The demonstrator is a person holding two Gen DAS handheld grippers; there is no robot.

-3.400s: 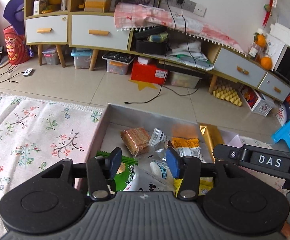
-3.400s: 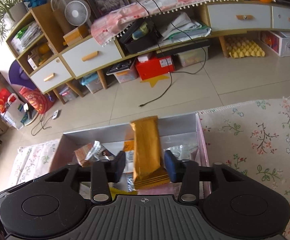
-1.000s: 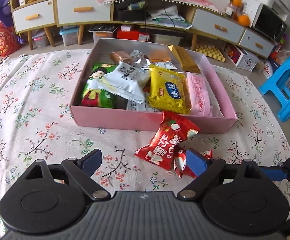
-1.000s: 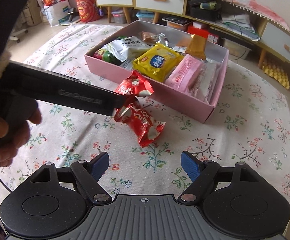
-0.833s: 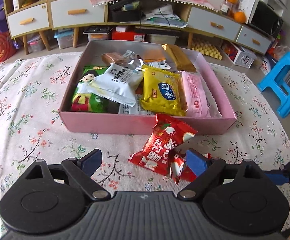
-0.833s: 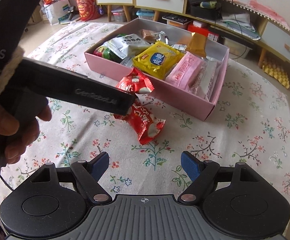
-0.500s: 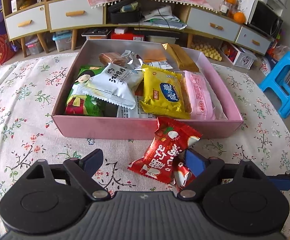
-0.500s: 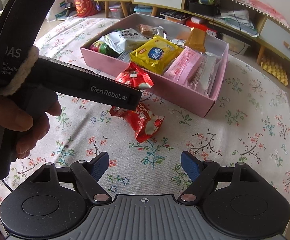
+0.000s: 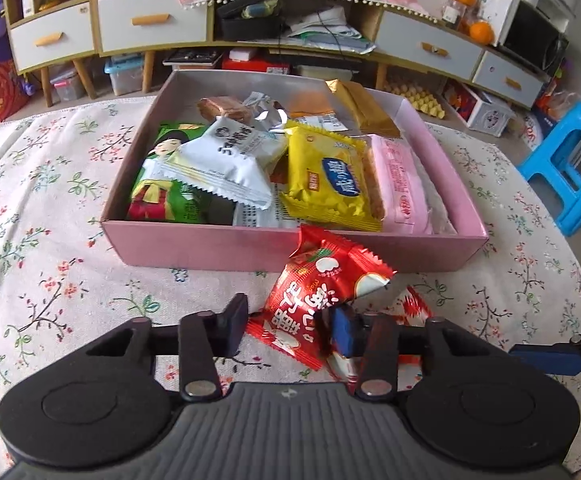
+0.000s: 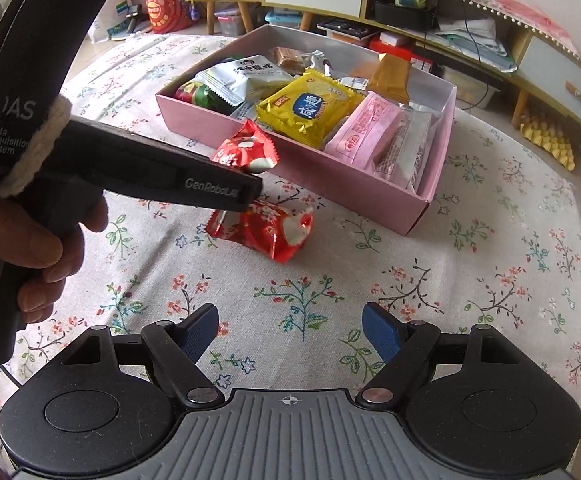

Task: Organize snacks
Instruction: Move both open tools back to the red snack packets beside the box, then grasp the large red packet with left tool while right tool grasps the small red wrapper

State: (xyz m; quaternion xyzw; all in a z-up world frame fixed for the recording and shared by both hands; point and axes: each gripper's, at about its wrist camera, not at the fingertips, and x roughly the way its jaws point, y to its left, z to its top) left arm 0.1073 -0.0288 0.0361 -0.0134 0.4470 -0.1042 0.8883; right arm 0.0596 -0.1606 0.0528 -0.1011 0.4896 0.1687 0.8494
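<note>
Red snack packet (image 9: 322,296) between left fingers (image 9: 234,326)

Left gripper (image 9: 290,330) pinches red snack packet (image 9: 322,292), packet tilting up toward 12 o'clock against pink box (image 9: 218,250) front wall. Second red packet (image 9: 410,306) lies at 3 o'clock on floral cloth (image 9: 50,280). Yellow packet (image 9: 328,178) inside box.

Two shiny red snack packs (image 9: 322,300) out on the floral cloth, one tilted up against the near wall of the open pink box (image 9: 226,246), the other (image 10: 268,232) lying flat just beside it, box already crammed with yellow, white, green and pink packets.
</note>
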